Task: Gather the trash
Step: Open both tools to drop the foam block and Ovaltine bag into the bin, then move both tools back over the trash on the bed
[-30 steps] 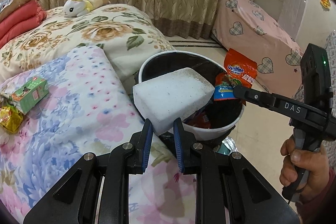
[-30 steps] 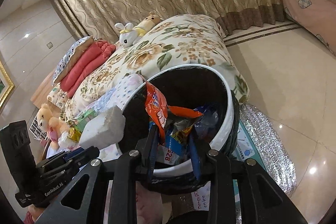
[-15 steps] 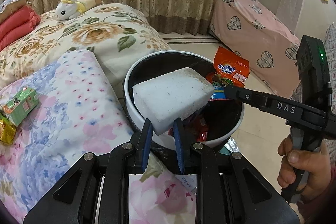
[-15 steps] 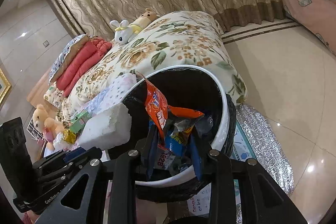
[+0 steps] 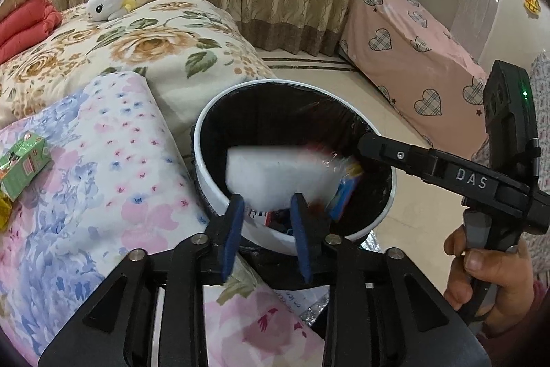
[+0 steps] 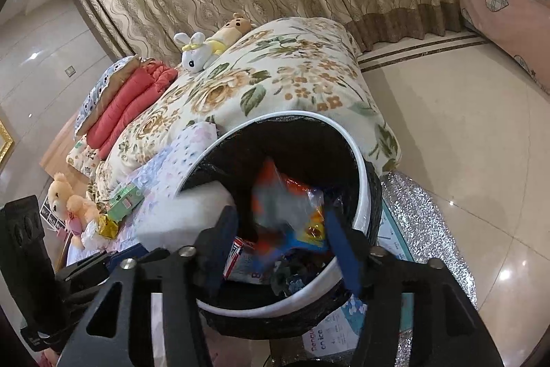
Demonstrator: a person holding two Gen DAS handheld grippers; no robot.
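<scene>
Foam block (image 5: 275, 177) and snack wrappers (image 6: 285, 208) drop between both grippers' wide-open fingers (image 5: 233, 229) into the bin (image 5: 206, 174); the block could catch its rim and tumble out.

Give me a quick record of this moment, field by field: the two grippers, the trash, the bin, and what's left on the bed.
left gripper: open, white foam block blurred, dropping into bin
right gripper: open, orange snack wrapper blurred, falling
bin: white round trash bin with black liner, beside the bed, already holds wrappers
left on bed: green carton, gold foil wrapper on the floral blanket
</scene>
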